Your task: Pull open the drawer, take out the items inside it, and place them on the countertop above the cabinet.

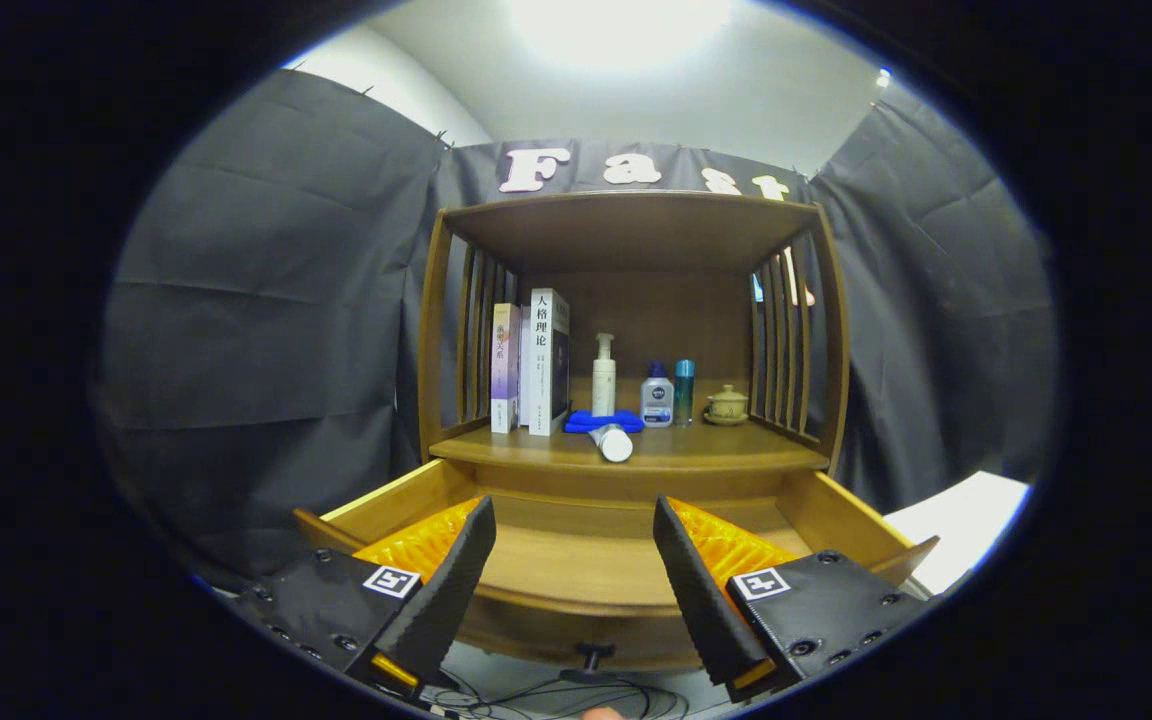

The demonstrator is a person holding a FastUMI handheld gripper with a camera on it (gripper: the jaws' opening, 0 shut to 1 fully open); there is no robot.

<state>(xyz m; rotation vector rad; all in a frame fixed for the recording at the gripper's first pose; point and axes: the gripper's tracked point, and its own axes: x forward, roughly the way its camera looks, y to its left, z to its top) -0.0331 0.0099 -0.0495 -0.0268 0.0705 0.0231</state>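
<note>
The wooden cabinet's drawer stands pulled out toward me, and the part of its bottom that I see is bare. My gripper hovers open above the drawer's front, nothing between its fingers. On the countertop above the drawer, a white tube lies on its side at the front edge. A blue cloth lies just behind it. The drawer's knob shows below the fingers.
On the countertop stand two books at the left, a white pump bottle, a small labelled bottle, a teal bottle and a small teapot. Slatted side walls and a top shelf enclose it. Cables lie below.
</note>
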